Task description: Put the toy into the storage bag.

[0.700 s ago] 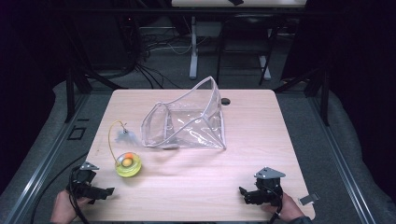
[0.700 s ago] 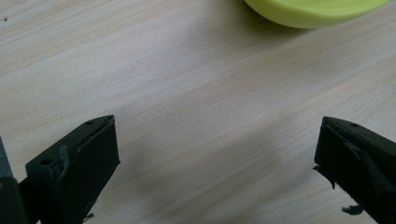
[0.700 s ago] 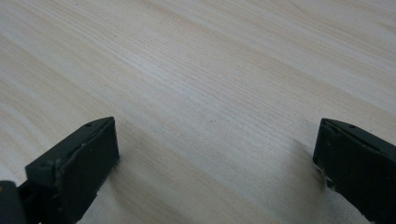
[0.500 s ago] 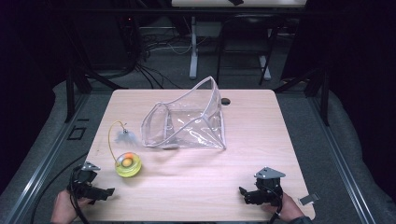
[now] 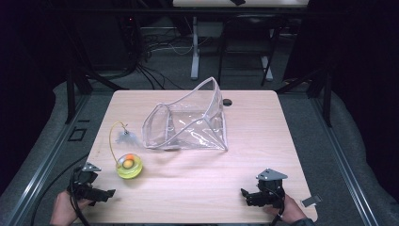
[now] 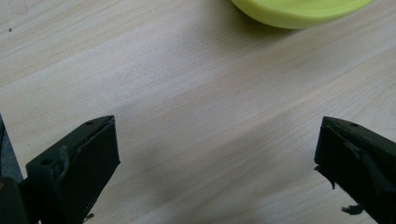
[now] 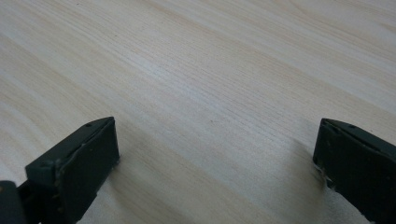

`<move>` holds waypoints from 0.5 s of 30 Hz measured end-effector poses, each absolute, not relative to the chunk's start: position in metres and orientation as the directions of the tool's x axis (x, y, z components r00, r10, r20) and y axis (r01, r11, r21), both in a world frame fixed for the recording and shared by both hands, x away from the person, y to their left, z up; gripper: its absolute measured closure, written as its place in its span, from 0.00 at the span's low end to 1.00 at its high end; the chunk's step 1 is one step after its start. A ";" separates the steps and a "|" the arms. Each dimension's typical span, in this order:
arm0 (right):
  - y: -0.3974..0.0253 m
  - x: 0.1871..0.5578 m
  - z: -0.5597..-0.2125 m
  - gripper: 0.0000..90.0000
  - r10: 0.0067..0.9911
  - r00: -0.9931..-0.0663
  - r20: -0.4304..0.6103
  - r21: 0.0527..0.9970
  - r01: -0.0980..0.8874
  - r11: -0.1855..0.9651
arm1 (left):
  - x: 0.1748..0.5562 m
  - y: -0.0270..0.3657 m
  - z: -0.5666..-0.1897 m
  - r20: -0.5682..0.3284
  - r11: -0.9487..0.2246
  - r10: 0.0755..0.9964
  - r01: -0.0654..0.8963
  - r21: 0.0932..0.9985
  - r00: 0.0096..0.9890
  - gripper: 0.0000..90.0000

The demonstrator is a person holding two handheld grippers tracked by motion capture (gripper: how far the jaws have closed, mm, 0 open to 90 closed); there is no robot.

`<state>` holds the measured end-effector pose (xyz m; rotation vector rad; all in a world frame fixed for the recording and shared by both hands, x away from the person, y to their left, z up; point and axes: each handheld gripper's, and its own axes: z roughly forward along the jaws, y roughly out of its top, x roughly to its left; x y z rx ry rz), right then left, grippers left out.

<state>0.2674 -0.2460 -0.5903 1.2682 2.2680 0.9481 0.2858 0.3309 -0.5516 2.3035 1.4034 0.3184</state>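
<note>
Both grippers rest low on the table (image 5: 197, 183) w/ jaws spread wide & empty, prob. staged for a reach: yellow toy (image 5: 128, 165) sits just ahead-right of left gripper (image 5: 96, 192), clear pouch (image 5: 188, 125) well beyond right gripper (image 5: 254, 197).

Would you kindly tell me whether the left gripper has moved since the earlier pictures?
No: the left gripper sits in the same spot near the table's front-left corner, beside the yellow toy.

High view overhead; gripper views skim table (image 5: 197, 174).
</note>
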 end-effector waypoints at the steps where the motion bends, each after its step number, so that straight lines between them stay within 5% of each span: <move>1: -0.246 0.267 -0.590 0.00 0.852 -0.524 0.003 0.710 0.601 0.367 | 0.286 0.331 -0.550 -0.025 -0.401 0.885 0.788 0.468 0.465 0.00; 15: -0.246 0.267 -0.590 0.00 0.851 -0.525 0.003 0.711 0.600 0.367 | 0.285 0.331 -0.541 -0.034 -0.399 0.881 0.781 0.481 0.471 0.00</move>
